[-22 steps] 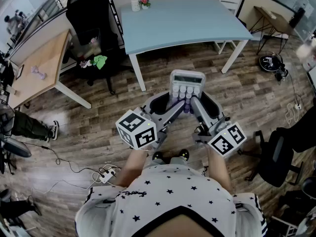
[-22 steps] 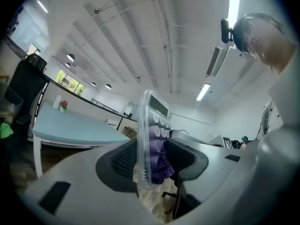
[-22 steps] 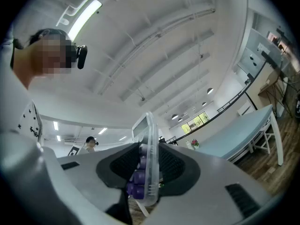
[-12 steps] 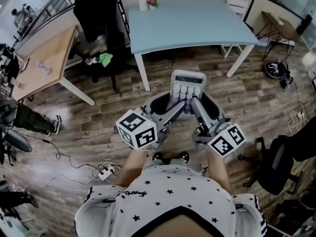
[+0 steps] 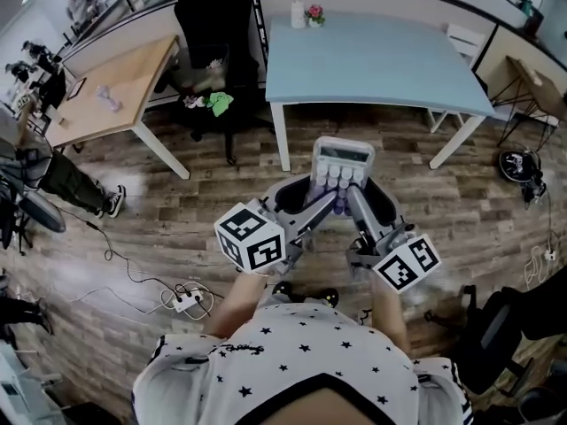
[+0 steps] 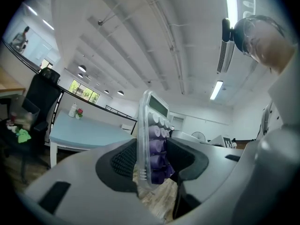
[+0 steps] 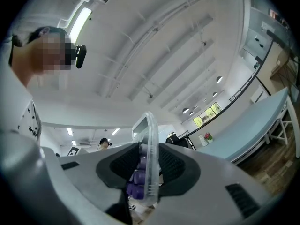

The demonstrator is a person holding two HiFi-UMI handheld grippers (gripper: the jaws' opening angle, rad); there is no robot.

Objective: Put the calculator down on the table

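A white calculator (image 5: pixel 341 162) with purple and white round keys is held upright in the air in front of me, above the wood floor. My left gripper (image 5: pixel 324 204) is shut on its lower left part and my right gripper (image 5: pixel 353 198) on its lower right. In the left gripper view the calculator (image 6: pixel 152 139) stands edge-on between the pads of the left gripper (image 6: pixel 152 162). The right gripper view shows the calculator (image 7: pixel 148 156) edge-on too, with the right gripper (image 7: pixel 149 172) clamped on it. The light blue table (image 5: pixel 381 60) stands just beyond.
A small white bottle (image 5: pixel 298 13) and a flower pot (image 5: pixel 314 13) sit at the blue table's far left corner. A black chair (image 5: pixel 213 20) and a wooden table (image 5: pixel 106 91) stand to the left. A power strip (image 5: pixel 182 301) and cables lie on the floor.
In the head view the blue table has slid rightwards and come a little nearer. Both grippers keep the same hold on the calculator.
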